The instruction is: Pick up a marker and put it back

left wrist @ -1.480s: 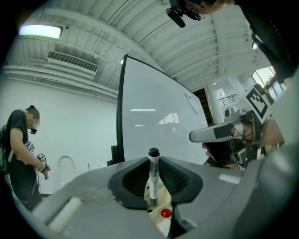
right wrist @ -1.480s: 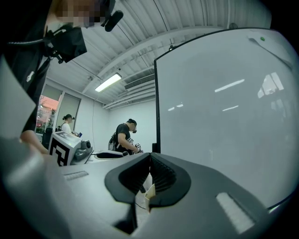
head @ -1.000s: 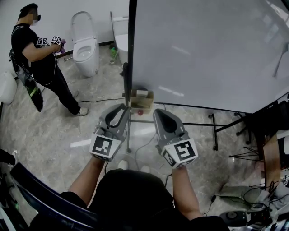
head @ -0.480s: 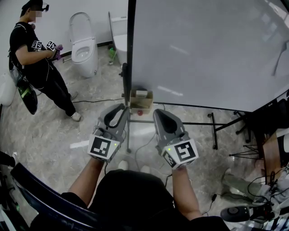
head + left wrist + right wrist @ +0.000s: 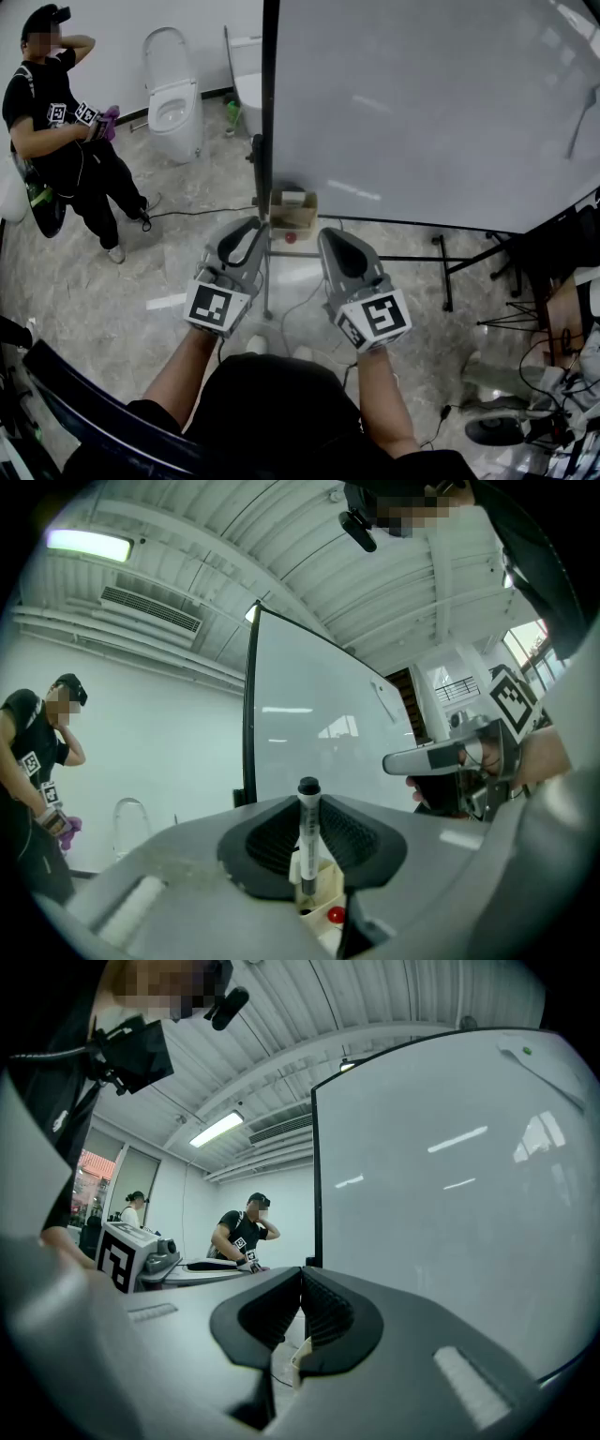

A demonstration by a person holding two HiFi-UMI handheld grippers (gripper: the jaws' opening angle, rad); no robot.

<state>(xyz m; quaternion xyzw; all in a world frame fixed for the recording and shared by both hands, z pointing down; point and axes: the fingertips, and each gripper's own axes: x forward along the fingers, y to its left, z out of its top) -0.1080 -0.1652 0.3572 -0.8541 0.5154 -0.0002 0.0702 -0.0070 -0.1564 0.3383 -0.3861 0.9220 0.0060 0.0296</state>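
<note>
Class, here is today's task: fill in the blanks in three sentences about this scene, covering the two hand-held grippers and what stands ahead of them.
1. The left hand-held gripper is shut on an upright white ____ with a black cap.
2. The right hand-held gripper has its jaws together and holds ____.
3. The large pale panel in a dark frame ahead of both is a ____.

Missing words: marker; nothing; whiteboard.
</note>
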